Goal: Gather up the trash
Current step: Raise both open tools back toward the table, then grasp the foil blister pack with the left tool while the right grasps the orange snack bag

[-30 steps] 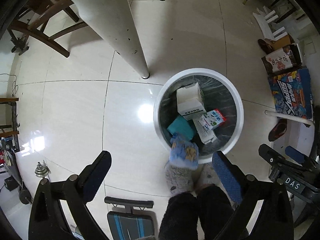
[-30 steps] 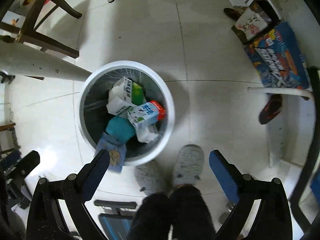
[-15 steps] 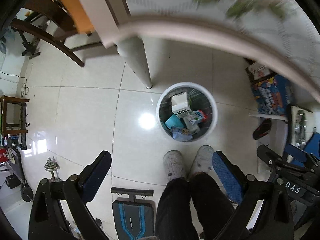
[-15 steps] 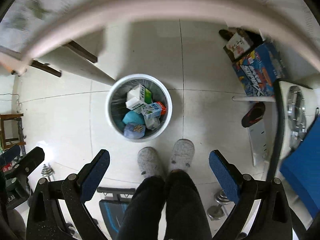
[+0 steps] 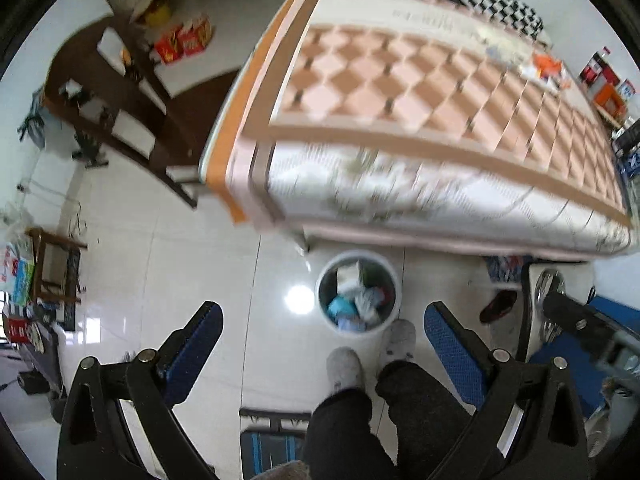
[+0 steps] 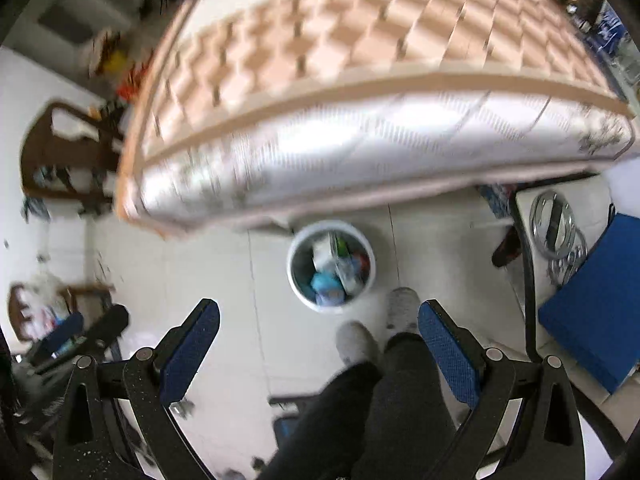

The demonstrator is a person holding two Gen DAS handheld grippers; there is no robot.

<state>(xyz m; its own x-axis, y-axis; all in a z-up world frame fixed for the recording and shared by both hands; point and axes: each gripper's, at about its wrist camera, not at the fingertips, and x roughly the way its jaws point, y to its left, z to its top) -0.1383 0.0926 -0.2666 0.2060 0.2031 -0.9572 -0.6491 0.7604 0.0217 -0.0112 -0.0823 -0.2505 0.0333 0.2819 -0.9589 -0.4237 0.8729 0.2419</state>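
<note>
Both grippers' fingers (image 5: 200, 332) gape, trash bin (image 5: 394, 280) far below

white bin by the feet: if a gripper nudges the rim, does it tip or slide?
The white bin probably slides rather than tips: it looks squat and stands on glossy floor tiles. Likely light, since it seems to hold only cartons and wrappers. Motion blur limits certainty.
</note>
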